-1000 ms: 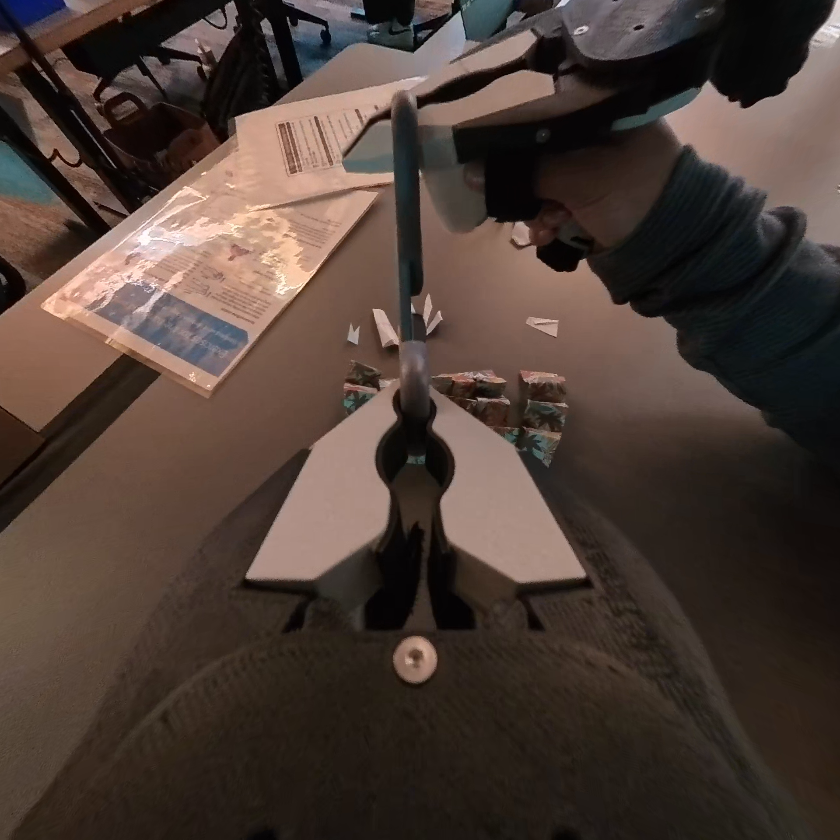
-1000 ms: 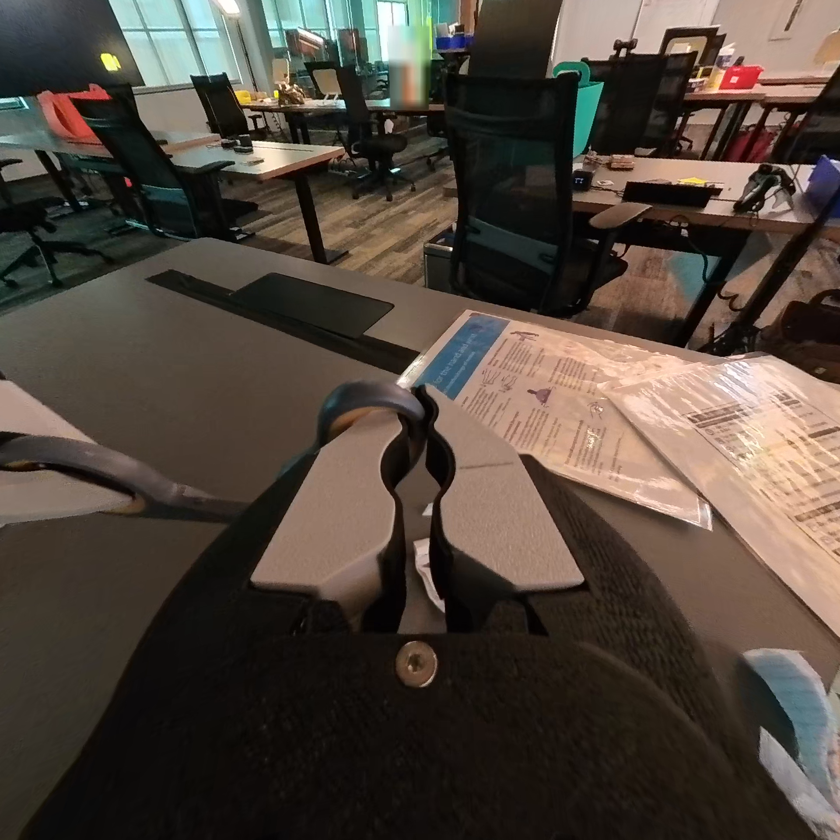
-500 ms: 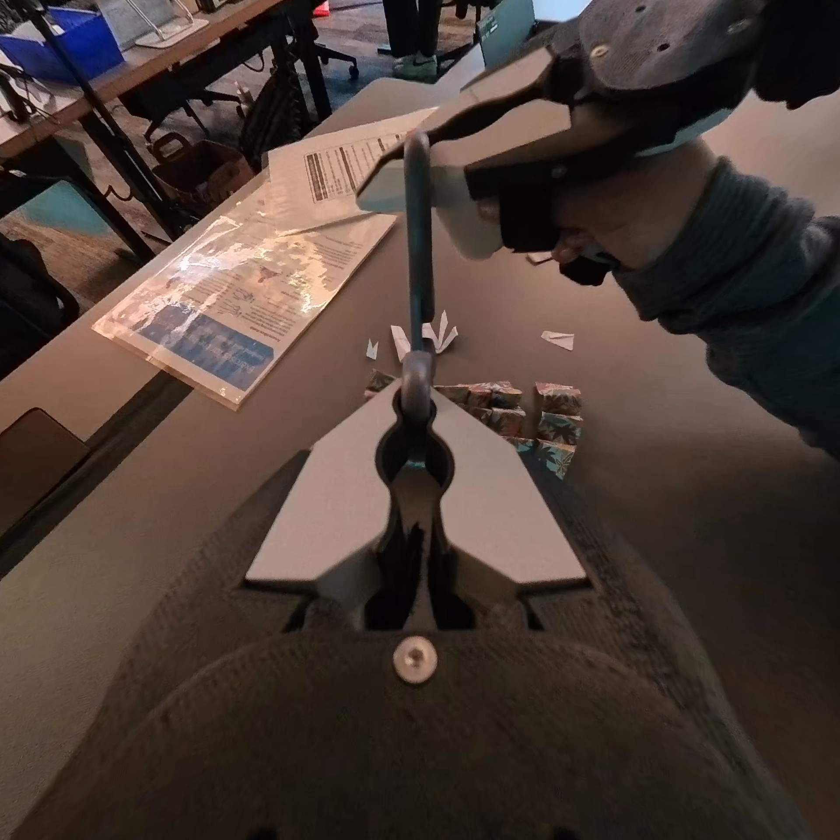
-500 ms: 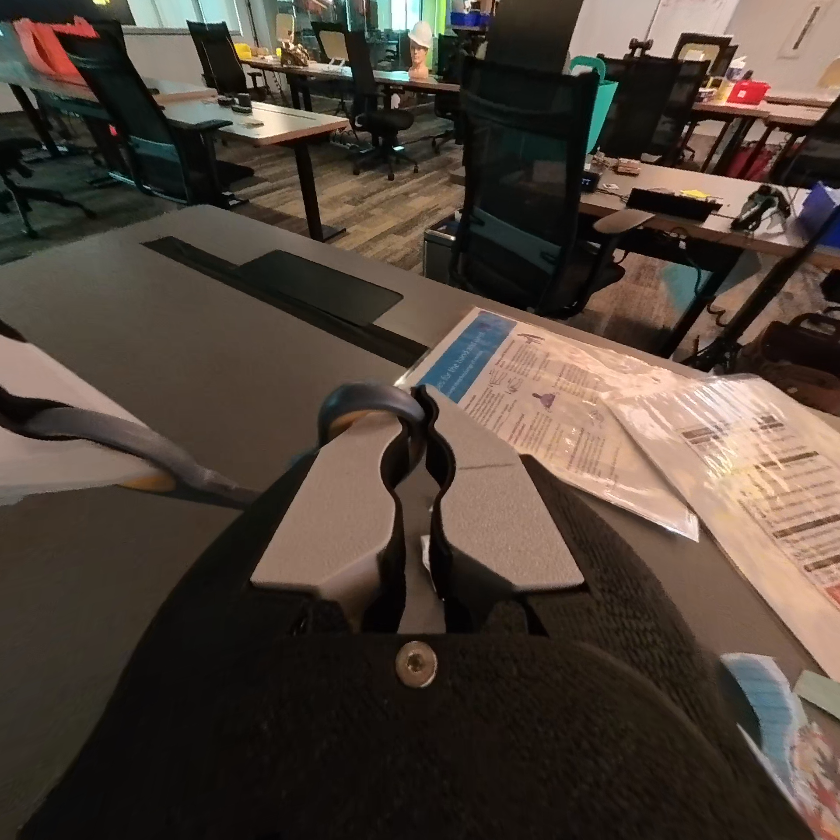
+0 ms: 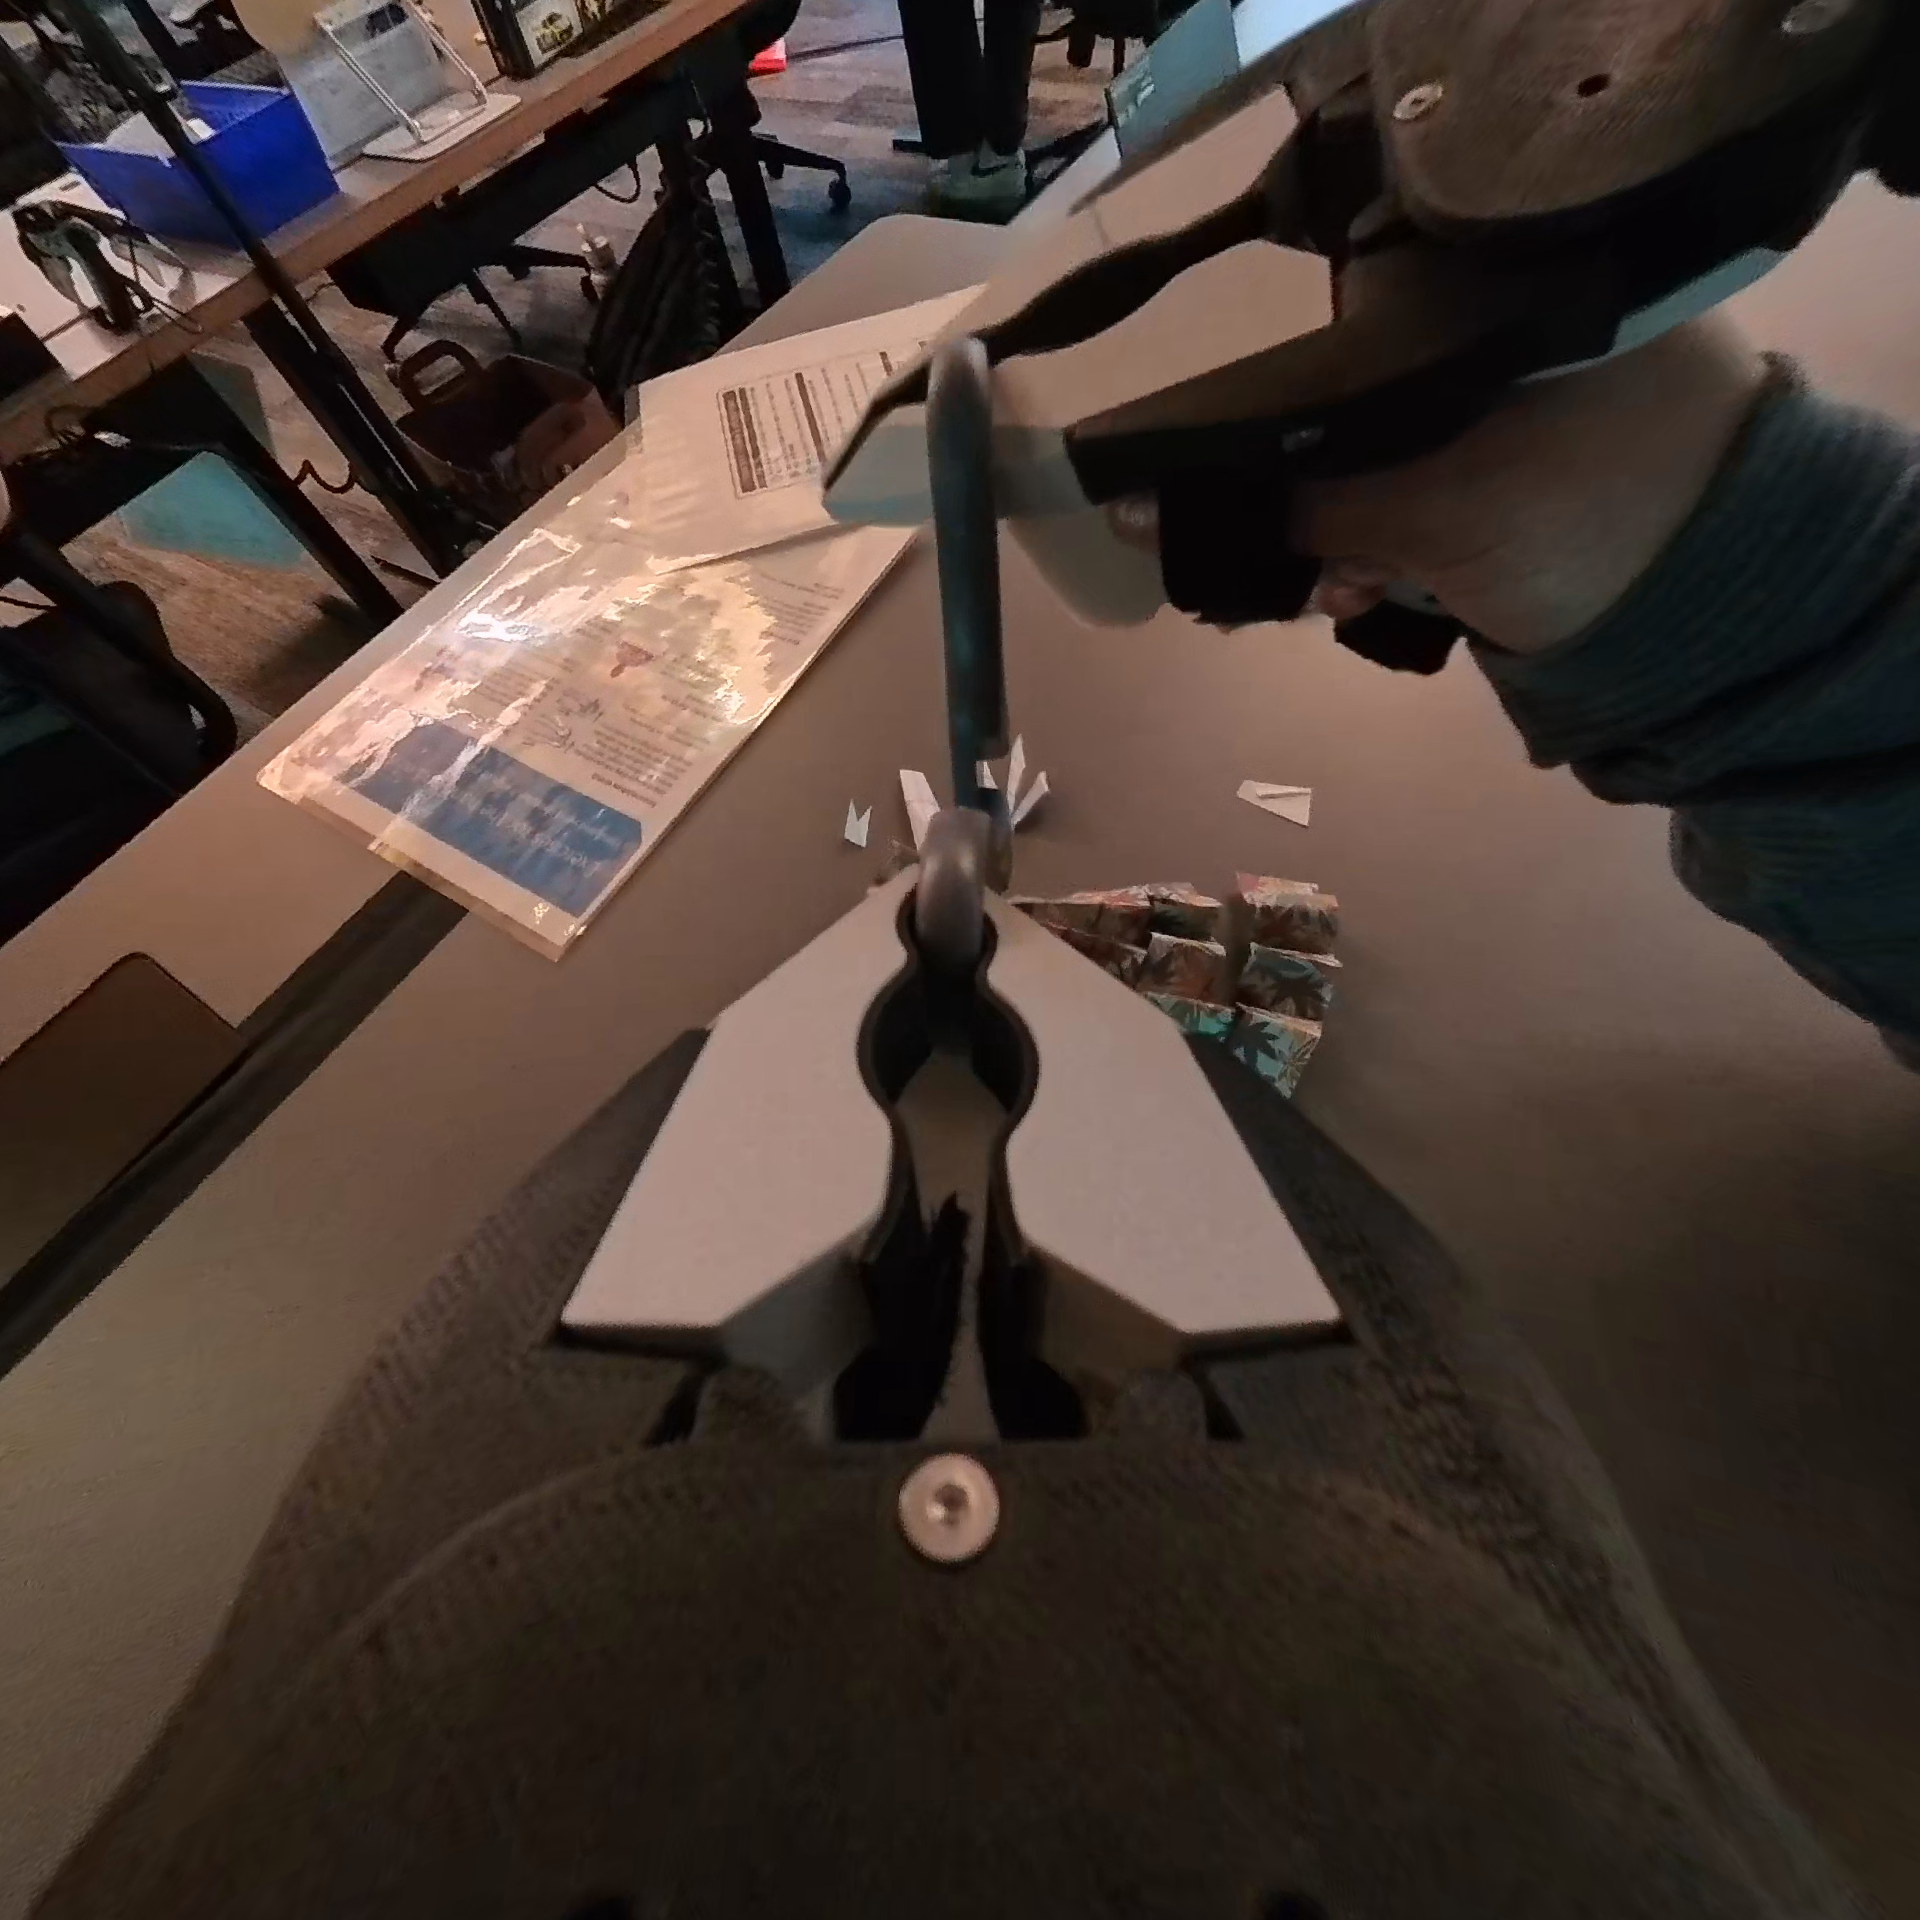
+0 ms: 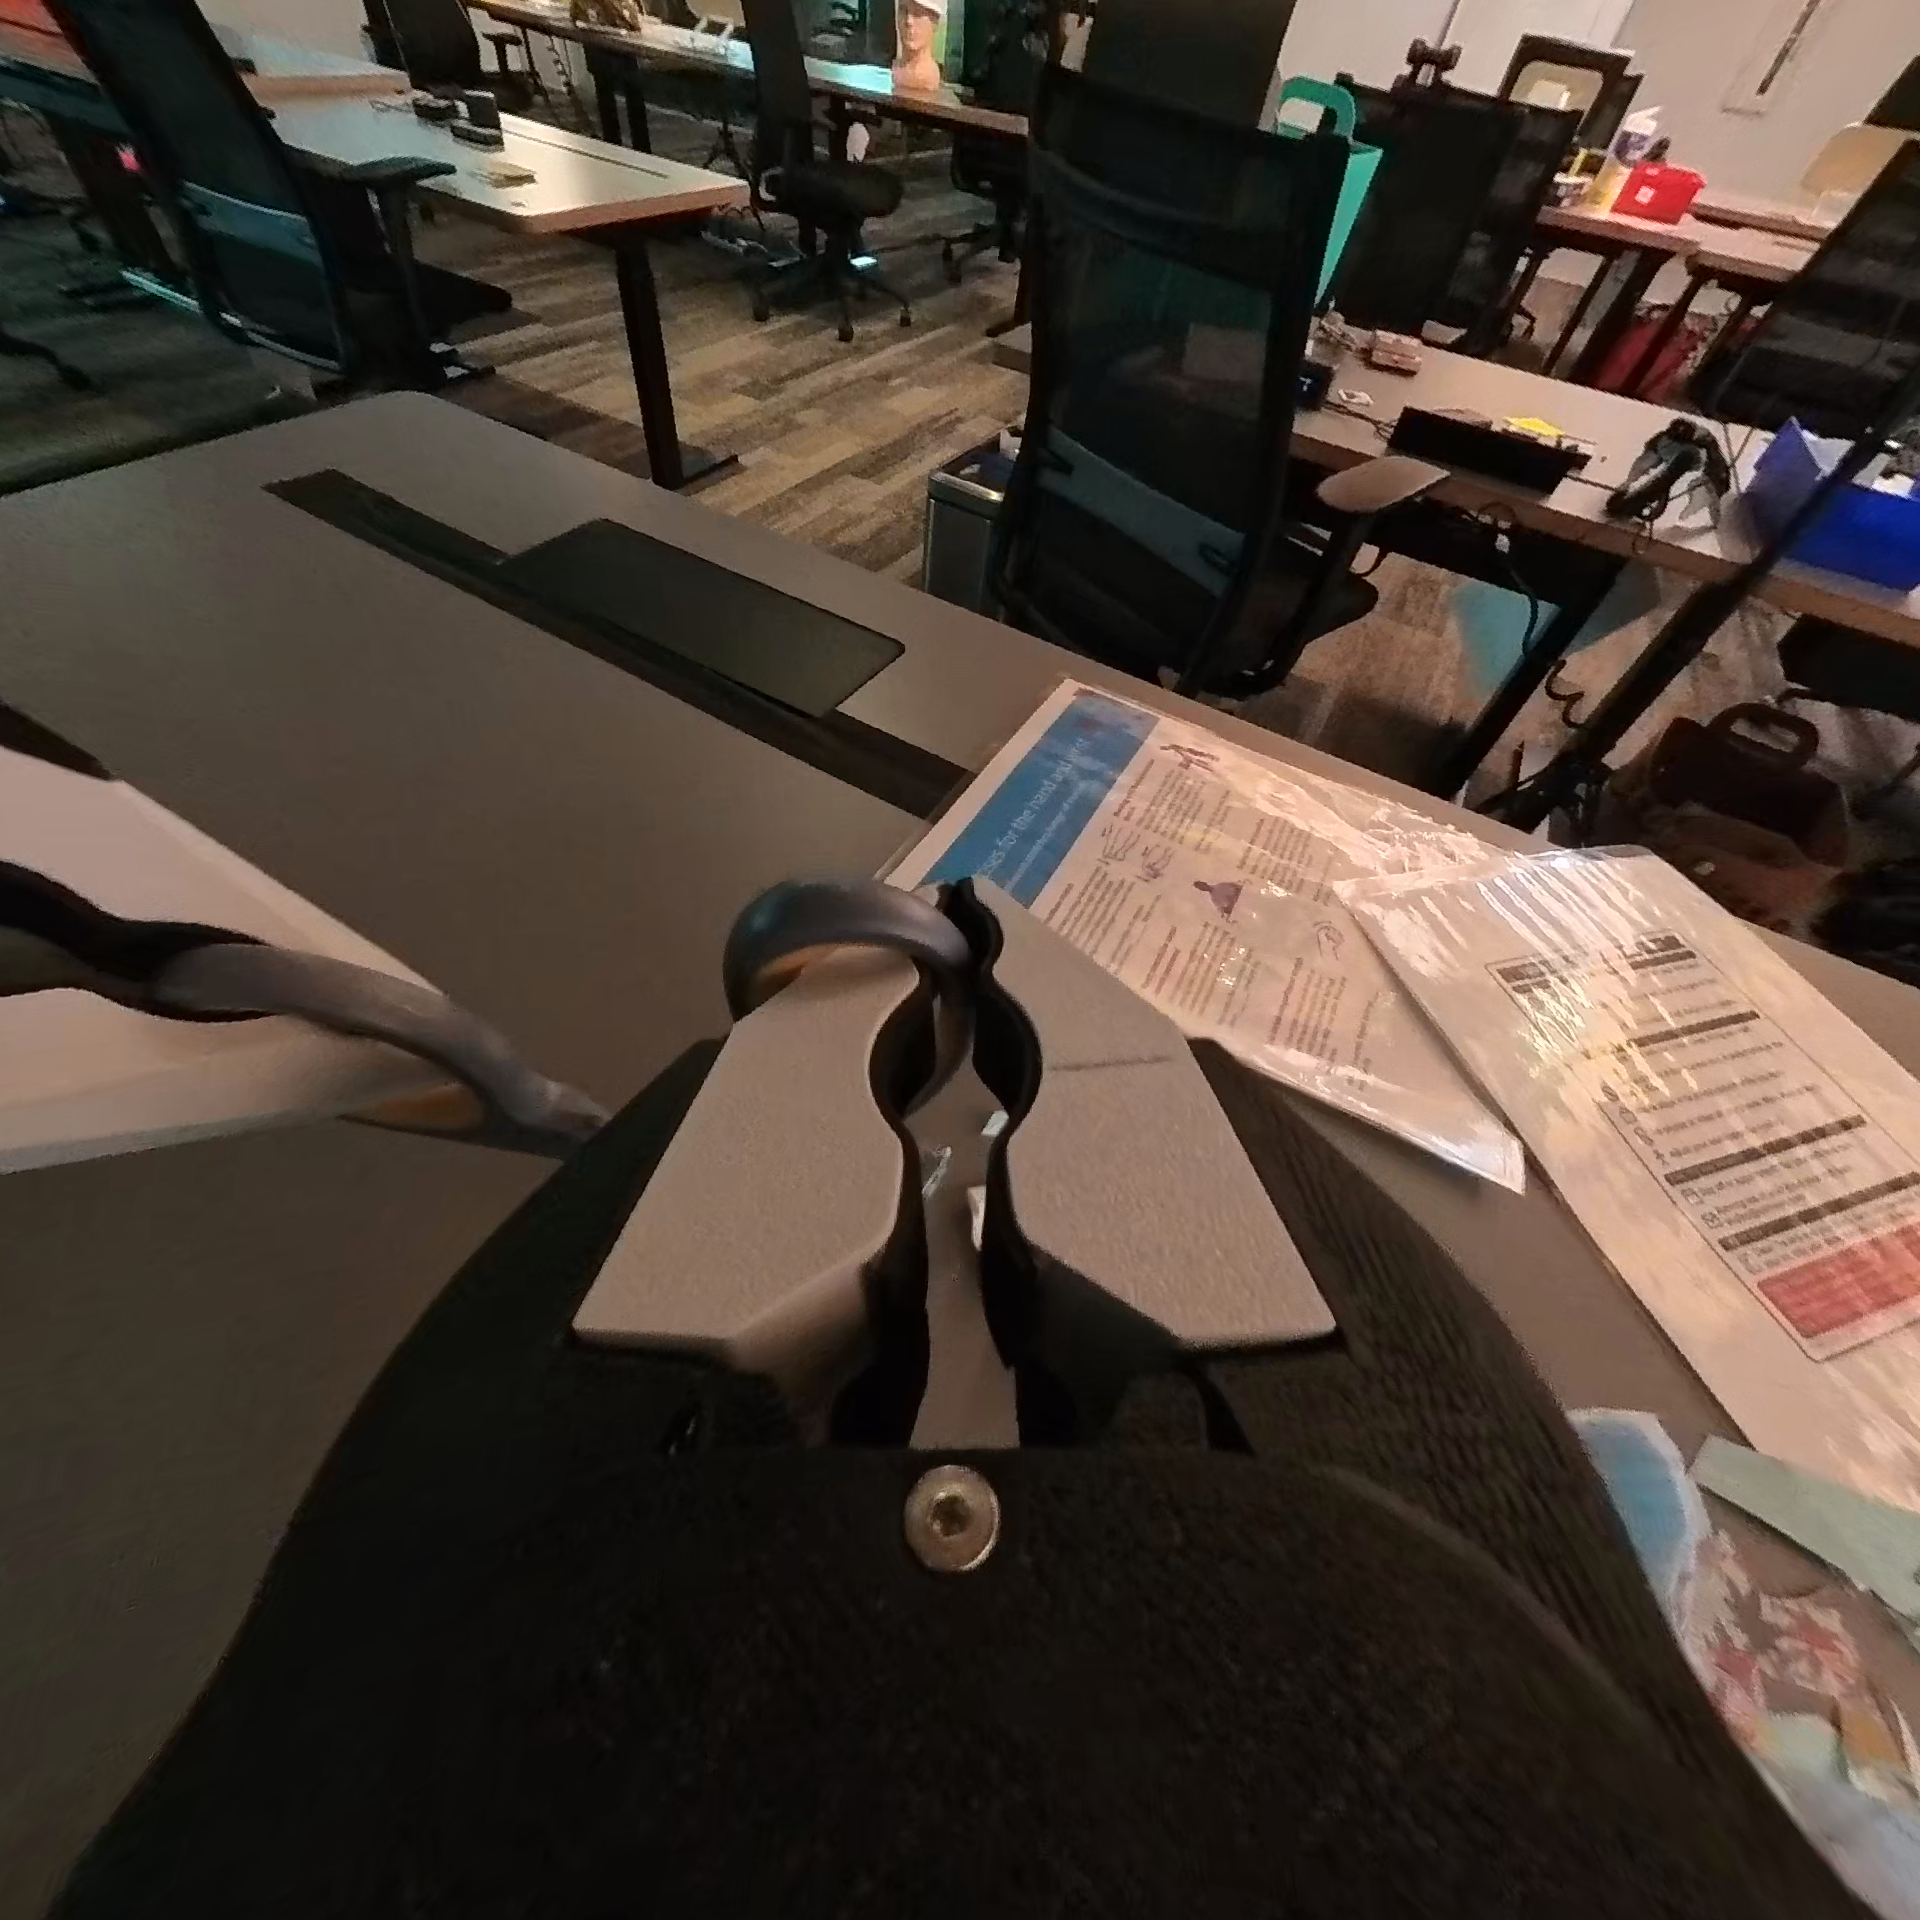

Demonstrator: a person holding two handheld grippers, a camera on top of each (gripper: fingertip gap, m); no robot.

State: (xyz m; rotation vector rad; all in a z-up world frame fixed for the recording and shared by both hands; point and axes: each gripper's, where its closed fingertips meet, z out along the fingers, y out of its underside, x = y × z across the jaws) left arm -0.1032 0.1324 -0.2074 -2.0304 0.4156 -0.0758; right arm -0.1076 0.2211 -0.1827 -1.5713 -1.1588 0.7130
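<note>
- Blue-grey band [image 5: 968, 582]: stretching taut between both tools, high over the worktop [image 5: 1351, 1195].
- Left tool [image 5: 954, 914]: tips pressed together, pinching one band end.
- Right tool [image 6: 961, 940]: tips pinching the other end, loop bulging out leftward.
- Risk: band likely slipping from a pinch and snapping back, scattering paper scraps [image 5: 1023, 774] and folded paper [image 5: 1226, 971].
- Pose: right tool raised above left, hand [image 5: 1455, 551] gripping beneath.

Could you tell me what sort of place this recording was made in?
Most likely an open-plan office or lab workspace: rows of long desks with black mesh office chairs on carpet-tile flooring, plus laminated instruction sheets lying on the grey table.
</note>
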